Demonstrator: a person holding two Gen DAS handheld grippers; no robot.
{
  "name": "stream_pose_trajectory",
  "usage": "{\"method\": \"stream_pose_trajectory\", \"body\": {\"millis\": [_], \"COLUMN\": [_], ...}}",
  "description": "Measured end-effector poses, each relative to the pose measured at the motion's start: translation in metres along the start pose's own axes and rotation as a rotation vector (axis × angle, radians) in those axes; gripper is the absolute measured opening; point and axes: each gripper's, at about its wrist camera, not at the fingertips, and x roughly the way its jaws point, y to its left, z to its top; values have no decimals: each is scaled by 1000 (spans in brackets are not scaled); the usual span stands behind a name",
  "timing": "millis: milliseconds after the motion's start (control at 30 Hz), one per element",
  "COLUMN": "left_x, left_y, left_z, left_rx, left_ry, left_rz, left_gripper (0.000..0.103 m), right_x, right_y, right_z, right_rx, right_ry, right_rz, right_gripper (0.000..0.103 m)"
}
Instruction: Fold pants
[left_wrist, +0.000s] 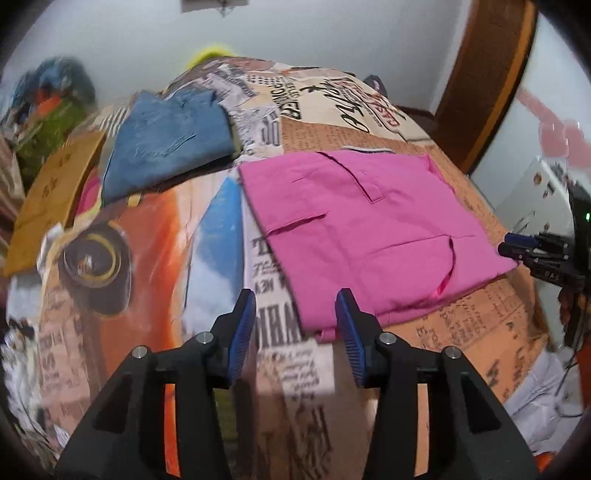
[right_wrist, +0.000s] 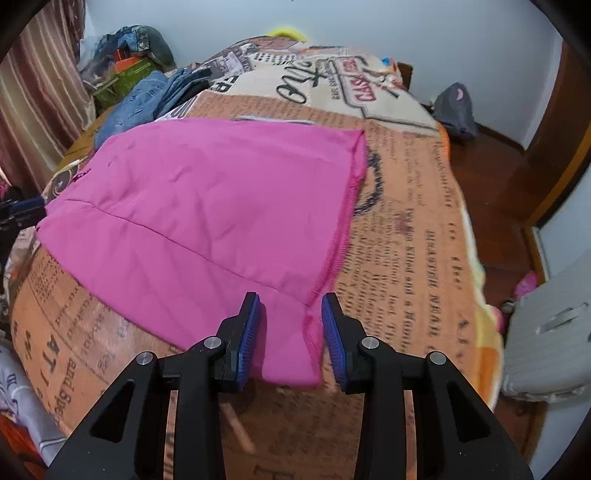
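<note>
On the bed, pink pants lie flat, already folded up.

The left tongs are wide open and hold nothing; the pants' near corner sits just ahead, a bit to their right. The right tongs are open too, empty, with a pants corner right between the blue pads. They look nearer to a grab. The pants stretch long from one tongs toward the other. Blue jeans lie folded farther back. No boxes or baskets are seen.
</note>
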Motion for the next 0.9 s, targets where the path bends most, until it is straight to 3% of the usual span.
{"method": "stream_pose_trajectory", "body": {"millis": [200, 467, 567, 733, 900], "left_x": [-9, 16, 17, 23, 29], "left_y": [12, 6, 3, -1, 0], "left_z": [-8, -20, -18, -12, -3], "left_rx": [-131, -228, -235, -264, -283], "left_ry": [9, 101, 97, 100, 84], "left_rz": [-98, -239, -297, -395, -411], "left_gripper": [64, 67, 73, 93, 93], "right_x": [-27, -30, -18, 10, 19], "right_y": [9, 46, 59, 72, 70], "right_z": [14, 34, 37, 37, 31], "right_rx": [-3, -32, -54, -80, -59], "right_ry": [-101, -195, -193, -130, -102], "right_rz": [-19, 66, 80, 98, 136], "right_gripper": [32, 33, 33, 33, 33]}}
